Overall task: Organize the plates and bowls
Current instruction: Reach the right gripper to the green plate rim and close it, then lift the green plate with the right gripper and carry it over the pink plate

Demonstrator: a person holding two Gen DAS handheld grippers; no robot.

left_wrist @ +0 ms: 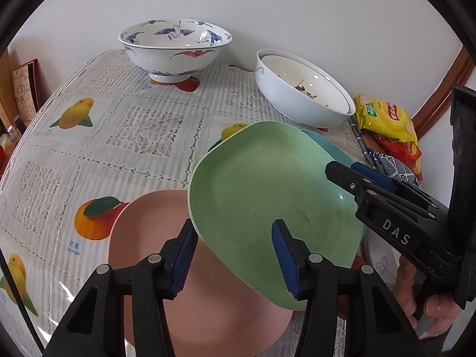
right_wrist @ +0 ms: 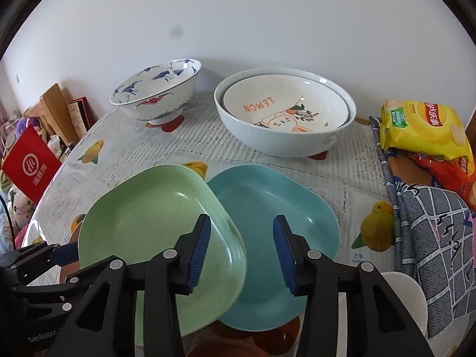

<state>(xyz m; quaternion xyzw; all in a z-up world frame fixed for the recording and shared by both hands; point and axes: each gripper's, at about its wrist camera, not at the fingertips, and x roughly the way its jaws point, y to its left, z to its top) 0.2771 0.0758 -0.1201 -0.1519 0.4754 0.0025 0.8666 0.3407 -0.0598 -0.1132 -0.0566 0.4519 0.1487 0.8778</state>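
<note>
Overlapping two neighbours, the green plate (left_wrist: 267, 196) sits near the front edge of the table (left_wrist: 125, 136), tilted: its left rim rides over the pink plate (left_wrist: 142, 223), its right rim over the blue plate (right_wrist: 267, 208). The left gripper (left_wrist: 235, 255) straddles the green plate's near-left rim, one blue pad outside the edge over the pink plate, the other above the green surface; jaws part-way open, whether the pads press the plate cannot be told. The right gripper (right_wrist: 242, 250) straddles the green plate's right rim, one pad over green, the other over blue, jaws likewise half open, contact uncertain. A hand (left_wrist: 428, 291) grips the right tool's handle. Beyond the green plate, by the wall, a blue-and-white crane bowl (left_wrist: 175, 50) stands upright; right of it, a white bowl (right_wrist: 285, 119) holds a smaller bowl lettered LEMON (right_wrist: 282, 110). Right of the green plate: yellow snack bag (right_wrist: 425, 128) and checked cloth (right_wrist: 437, 238).
</note>
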